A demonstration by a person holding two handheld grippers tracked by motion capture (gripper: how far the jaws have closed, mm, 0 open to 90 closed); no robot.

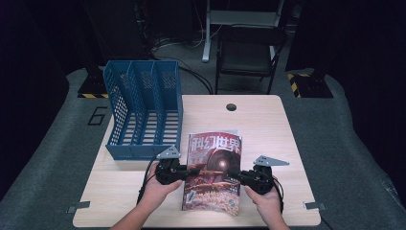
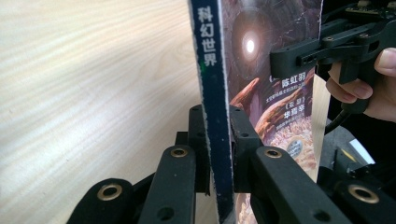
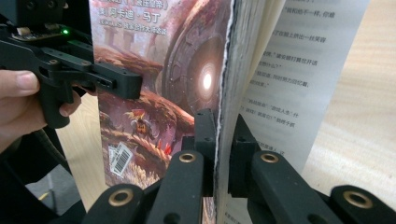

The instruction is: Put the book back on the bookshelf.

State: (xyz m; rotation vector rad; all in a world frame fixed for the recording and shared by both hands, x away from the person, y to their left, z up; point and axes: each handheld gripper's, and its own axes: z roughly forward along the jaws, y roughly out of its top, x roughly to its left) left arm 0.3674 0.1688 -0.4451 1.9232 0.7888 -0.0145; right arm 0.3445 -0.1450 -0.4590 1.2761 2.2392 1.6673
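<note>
A magazine with a red-brown science-fiction cover is held just above the wooden table, in front of the person. My left gripper is shut on its left edge; in the left gripper view the jaws pinch the dark blue spine. My right gripper is shut on the opposite, open edge. The right gripper view shows its jaws clamped on the cover's edge, with white printed pages fanning out beside them. Each gripper view also shows the other gripper on the cover.
A blue slotted file rack stands on the table's far left, just behind my left gripper. A round cable hole sits near the far edge. A dark chair stands beyond the table. Bare wood lies to the right of the magazine.
</note>
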